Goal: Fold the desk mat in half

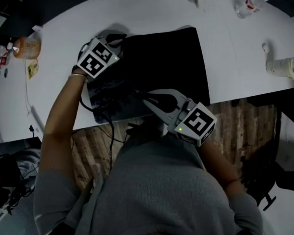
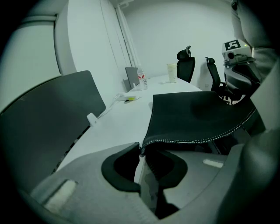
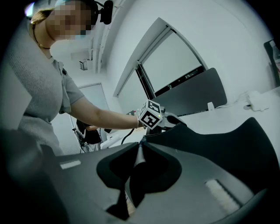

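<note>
Mat (image 2: 197, 116), black with pale edge stitching, sags above the table (image 2: 118, 122).

The desk mat (image 1: 160, 60) is black, with a line of small white stitches (image 2: 218, 135) along its edge. The table (image 1: 230, 50) under it is white. The left gripper (image 1: 116, 39) and the right gripper (image 1: 142, 94) are grey with black pads (image 2: 118, 168) — and each cube (image 1: 97, 59) is white with black squares. The floor (image 1: 246, 120) is brown wood in stripes. The person's top (image 1: 162, 190) is grey. By the table's left edge sits something orange (image 1: 27, 46), maybe a bag. The cup (image 1: 281, 67) near the right edge is white. The chairs (image 2: 186, 63) are black — the bottle (image 2: 142, 78) has a red label.
</note>
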### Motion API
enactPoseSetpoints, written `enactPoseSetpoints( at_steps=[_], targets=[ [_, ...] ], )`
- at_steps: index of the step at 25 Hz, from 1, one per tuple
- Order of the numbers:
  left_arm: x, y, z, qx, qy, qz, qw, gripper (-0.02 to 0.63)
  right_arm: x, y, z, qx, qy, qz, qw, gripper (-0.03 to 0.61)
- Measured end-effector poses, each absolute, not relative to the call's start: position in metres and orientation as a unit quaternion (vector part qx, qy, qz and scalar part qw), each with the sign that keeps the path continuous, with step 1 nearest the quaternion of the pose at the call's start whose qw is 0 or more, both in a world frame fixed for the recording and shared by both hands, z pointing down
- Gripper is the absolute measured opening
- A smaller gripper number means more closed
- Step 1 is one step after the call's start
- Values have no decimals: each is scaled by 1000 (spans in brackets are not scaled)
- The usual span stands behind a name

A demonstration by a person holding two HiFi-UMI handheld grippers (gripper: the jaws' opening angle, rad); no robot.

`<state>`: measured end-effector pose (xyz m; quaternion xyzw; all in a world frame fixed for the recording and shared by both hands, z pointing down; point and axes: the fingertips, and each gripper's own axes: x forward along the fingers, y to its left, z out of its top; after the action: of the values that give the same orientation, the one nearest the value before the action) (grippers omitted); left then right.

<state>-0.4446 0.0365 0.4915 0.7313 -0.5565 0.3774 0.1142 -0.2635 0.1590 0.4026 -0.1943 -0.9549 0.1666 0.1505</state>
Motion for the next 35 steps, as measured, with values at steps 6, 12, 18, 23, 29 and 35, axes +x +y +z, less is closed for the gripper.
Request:
enactPoseSetpoints(
  at_steps=[6,12,18,23,29,35],
  targets=[
    [-460,55,495,725,-562,379,118,48,-281,182,403,-225,-949,155,158,34],
    [-473,75,497,716,-571,382,121,48,-296,204,405,-254,-941,148,168,34],
    [-483,91,496,708,-581,384,120,48,-308,223,404,-285,-933,135,171,34],
    [-493,106,496,700,-587,388,120,48,-317,238,404,-305,-928,127,173,34],
    [-503,123,497,693,-597,387,118,48,-327,256,406,-325,-921,121,178,34],
    [-514,140,500,688,-604,387,111,49,-337,272,409,-337,-916,119,181,32]
  ],
)
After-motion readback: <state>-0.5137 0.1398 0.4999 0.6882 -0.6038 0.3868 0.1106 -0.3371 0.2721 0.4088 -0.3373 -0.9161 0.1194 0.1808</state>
